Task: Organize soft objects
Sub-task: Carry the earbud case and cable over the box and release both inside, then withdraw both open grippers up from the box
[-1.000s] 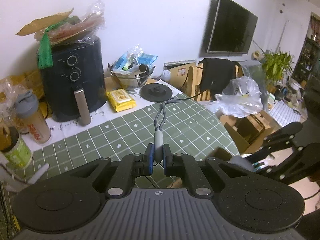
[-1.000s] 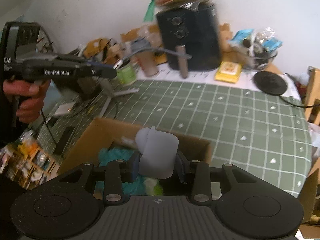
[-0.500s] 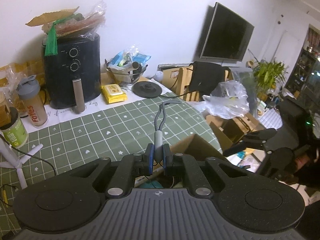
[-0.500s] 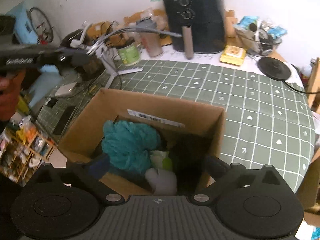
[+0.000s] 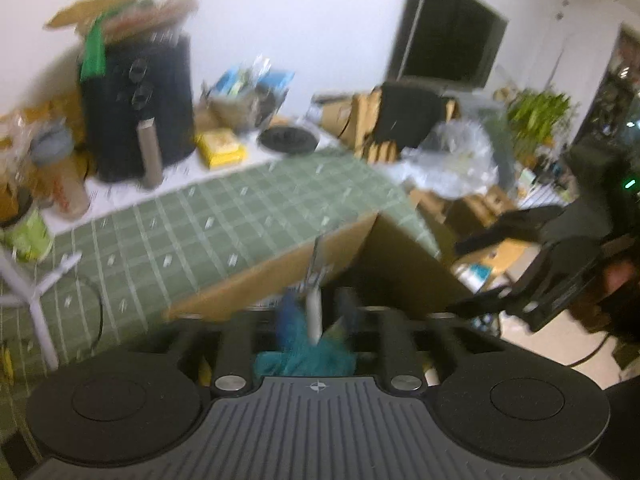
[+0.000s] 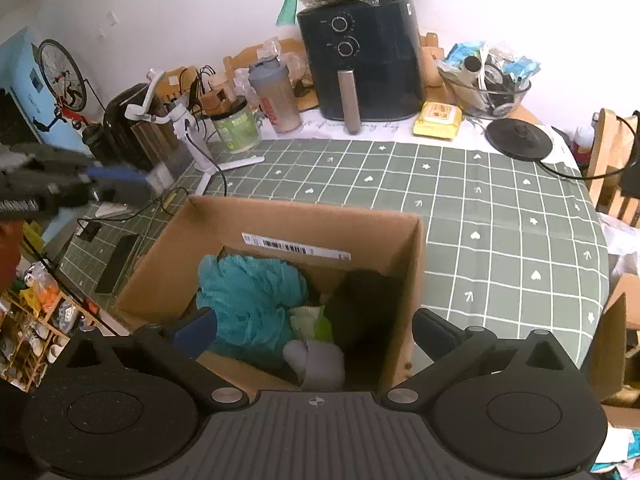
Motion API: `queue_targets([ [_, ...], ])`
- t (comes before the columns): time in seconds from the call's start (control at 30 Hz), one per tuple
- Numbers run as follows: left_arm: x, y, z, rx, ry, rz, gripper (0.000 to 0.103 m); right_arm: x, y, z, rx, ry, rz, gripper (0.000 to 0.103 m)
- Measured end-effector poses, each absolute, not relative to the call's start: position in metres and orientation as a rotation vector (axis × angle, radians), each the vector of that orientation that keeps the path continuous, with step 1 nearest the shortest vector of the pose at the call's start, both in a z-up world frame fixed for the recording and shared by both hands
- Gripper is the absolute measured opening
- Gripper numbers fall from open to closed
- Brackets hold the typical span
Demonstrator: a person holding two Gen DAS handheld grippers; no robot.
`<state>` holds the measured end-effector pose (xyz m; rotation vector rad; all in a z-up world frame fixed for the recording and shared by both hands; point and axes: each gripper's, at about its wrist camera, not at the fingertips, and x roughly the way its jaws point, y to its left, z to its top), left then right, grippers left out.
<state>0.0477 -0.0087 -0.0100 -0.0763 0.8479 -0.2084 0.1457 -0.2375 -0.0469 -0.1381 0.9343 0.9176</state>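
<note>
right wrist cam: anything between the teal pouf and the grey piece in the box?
Yes. In the right wrist view a light green cloth lies between the teal pouf and the grey piece, inside the cardboard box.

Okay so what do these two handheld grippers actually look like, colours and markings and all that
Both are matte black plastic. Each body has a ribbed grey centre panel with a small crosshair mark, a round disc on either side, and silver pivot screws. The right gripper has angular black arms with blue finger pads. The left gripper looks the same but blurred. Seen from outside it carries white lettering, unreadable here.
</note>
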Motion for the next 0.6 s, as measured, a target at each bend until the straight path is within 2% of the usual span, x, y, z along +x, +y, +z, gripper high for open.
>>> queue_targets([
  [0.03, 0.045, -0.010, -0.013, -0.075, 0.855, -0.203, 0.050, 0.143, -0.237, -0.048, -0.140, 0.935, 0.915, 0.103],
  [0.1, 0.041, -0.011, -0.017, -0.077, 0.866, -0.203, 0.052, 0.139, -0.237, -0.048, -0.144, 0.937, 0.910, 0.103],
  [0.17, 0.038, -0.011, -0.019, -0.080, 0.873, -0.189, 0.063, 0.136, -0.237, -0.049, -0.143, 0.937, 0.902, 0.103],
  [0.6, 0.018, -0.001, -0.016, -0.161, 0.833, -0.039, 0.069, 0.119, -0.228, -0.043, -0.163, 0.884, 0.804, 0.103],
])
